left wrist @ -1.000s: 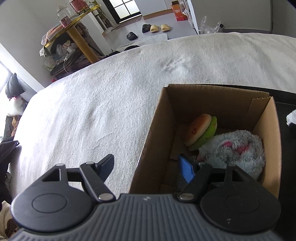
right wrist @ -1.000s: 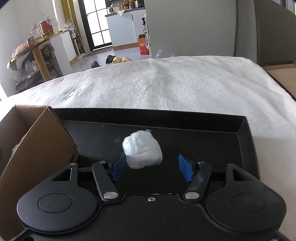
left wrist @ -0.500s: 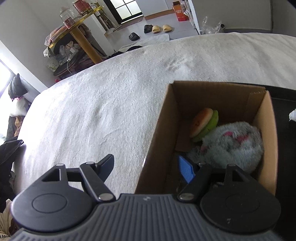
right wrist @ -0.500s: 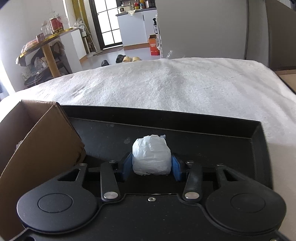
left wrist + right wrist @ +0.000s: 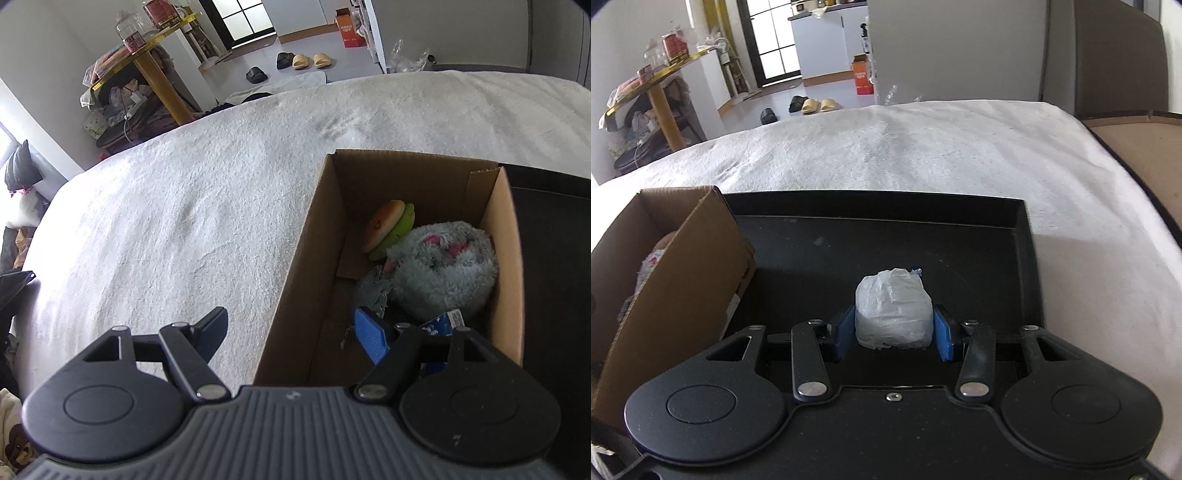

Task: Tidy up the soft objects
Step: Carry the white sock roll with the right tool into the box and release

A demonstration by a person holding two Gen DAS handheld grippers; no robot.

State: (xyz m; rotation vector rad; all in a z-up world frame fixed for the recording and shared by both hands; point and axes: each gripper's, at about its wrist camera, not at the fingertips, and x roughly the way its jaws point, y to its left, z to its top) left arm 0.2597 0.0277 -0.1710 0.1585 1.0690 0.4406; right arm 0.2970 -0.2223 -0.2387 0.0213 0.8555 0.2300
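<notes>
Wad: white crumpled plastic-wrapped wad, soft, held above the floor of the black tray; whether its underside touches the tray cannot be told.
Right gripper: right gripper clamps the wad, one blue pad pressed on each flank; the wad bulges up and forward of the pads.
Left gripper: left gripper stands wide apart with nothing between the pads; it straddles the near left wall of the cardboard box, one finger outside over the white bed cover, the other inside.
Key relation: the box lies to the left of the wad, just beside the tray, its right wall next to the tray's left edge. Judged next move: carry the wad leftward over that wall and release. The right hand has the load; the left is nearer the box but idle.
Long axis: none clear; the wad is roughly round.
Left wrist view only: box contents, a burger plush, a grey-blue furry toy and a blue printed packet; free floor at the near left.
Right wrist view only: the grip itself and the otherwise bare tray.
</notes>
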